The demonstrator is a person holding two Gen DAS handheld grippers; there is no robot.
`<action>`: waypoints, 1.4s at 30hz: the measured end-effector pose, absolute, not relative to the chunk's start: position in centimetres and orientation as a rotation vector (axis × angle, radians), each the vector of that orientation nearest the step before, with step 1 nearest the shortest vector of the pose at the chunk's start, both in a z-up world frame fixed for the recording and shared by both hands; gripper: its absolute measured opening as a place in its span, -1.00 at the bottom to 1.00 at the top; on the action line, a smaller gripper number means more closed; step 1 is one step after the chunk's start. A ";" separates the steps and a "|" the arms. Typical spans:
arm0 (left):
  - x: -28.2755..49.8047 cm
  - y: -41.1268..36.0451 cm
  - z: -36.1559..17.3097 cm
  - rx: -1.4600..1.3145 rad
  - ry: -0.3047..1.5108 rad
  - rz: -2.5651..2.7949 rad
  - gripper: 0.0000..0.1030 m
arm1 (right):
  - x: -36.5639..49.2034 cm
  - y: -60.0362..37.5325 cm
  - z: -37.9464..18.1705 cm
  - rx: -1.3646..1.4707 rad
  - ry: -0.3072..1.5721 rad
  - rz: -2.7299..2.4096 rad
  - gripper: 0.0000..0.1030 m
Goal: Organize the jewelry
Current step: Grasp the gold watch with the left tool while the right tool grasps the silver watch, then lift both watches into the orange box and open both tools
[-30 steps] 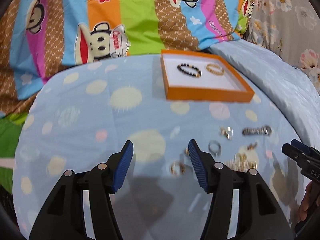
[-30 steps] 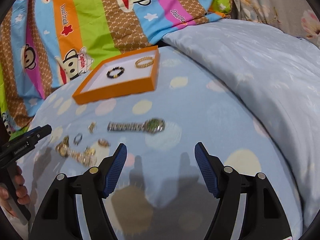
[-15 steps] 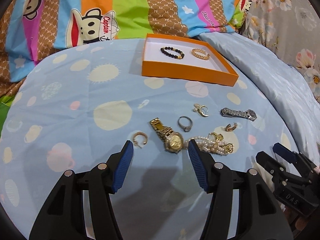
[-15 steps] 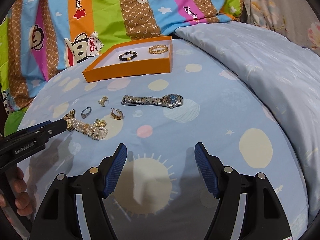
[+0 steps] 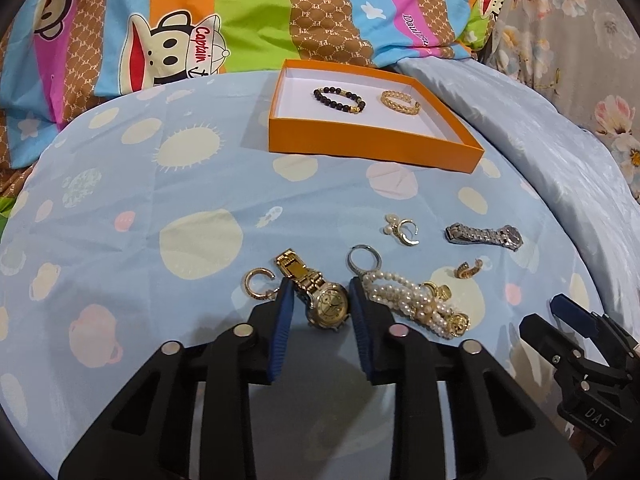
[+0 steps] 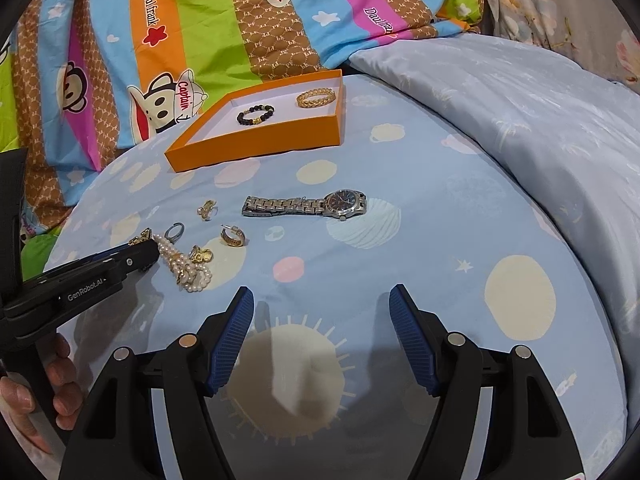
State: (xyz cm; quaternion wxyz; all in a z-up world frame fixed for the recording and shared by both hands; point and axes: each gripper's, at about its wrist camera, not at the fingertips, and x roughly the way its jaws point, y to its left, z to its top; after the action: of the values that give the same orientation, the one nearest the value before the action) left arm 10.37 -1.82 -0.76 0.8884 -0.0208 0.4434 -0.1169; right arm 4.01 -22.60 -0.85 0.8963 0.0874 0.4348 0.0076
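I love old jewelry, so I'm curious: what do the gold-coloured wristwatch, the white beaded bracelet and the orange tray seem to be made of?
Gold-coloured wristwatch: polished metal by its bright glints, perhaps only plated. White beaded bracelet: round, glossy cream beads, pearl or imitation, with gold-tone charms. Orange tray: matte, sharp-edged thin walls and white inside suggest cardboard.

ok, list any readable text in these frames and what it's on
"Captain": monkey's cap on the striped cartoon sheet.
"Daul frank": same sheet's orange stripe.
"PF": repeated on its brown stripes.
"GenRobot.AI": left gripper body.
"DAS": right gripper body.
Watch dials: too small to read.
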 end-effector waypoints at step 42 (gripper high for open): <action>7.9 2.0 -0.6 -0.073 0.927 -0.329 -0.60 | 11.7 -23.0 -1.0 -0.029 0.932 0.253 -0.14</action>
State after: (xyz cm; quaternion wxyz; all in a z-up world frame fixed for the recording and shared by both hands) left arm 7.90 1.98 -0.65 0.8809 -0.0353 0.4449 -0.1577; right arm 11.74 -23.00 -1.01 0.8857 -0.0139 0.4479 0.1214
